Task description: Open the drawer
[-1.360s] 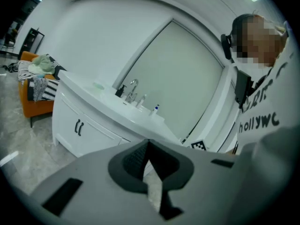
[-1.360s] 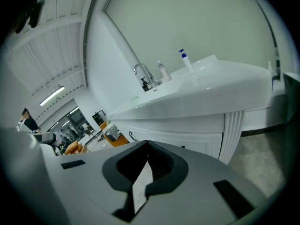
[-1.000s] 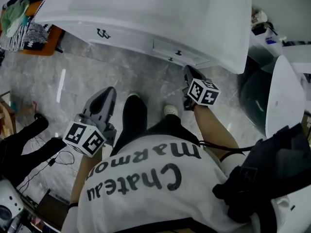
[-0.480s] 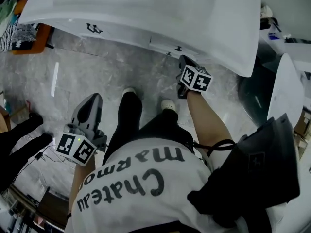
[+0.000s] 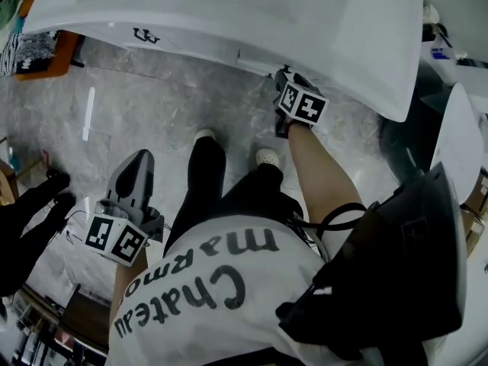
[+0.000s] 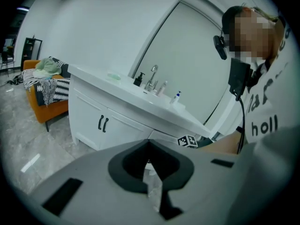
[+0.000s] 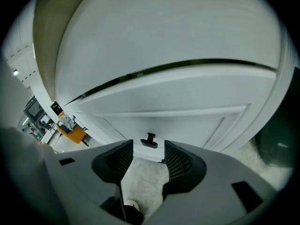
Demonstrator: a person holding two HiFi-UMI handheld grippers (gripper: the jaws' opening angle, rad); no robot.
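Note:
The white drawer front (image 7: 187,118) sits under the vanity's countertop (image 5: 229,14), with a small dark handle (image 7: 150,140) at its middle. My right gripper (image 7: 147,154) points at that handle. Its jaws are opening, the handle lies just beyond the tips, and nothing is between the pads. In the head view the right gripper (image 5: 284,75) reaches under the counter edge, where the handle is hidden. My left gripper (image 5: 135,166) hangs low at the left over the floor, far from the vanity. Its jaws (image 6: 149,144) meet at the tips and hold nothing.
A pair of cabinet doors with dark handles (image 6: 102,123) stands left of the drawer. A faucet (image 6: 152,76) and small bottles stand on the counter. An orange sofa (image 6: 47,104) with clothes is at the far left. The person's shoes (image 5: 265,157) stand on the marble floor.
The right gripper has moved up the picture to the drawer front, under the counter edge. The left gripper has sunk a little toward the lower left.

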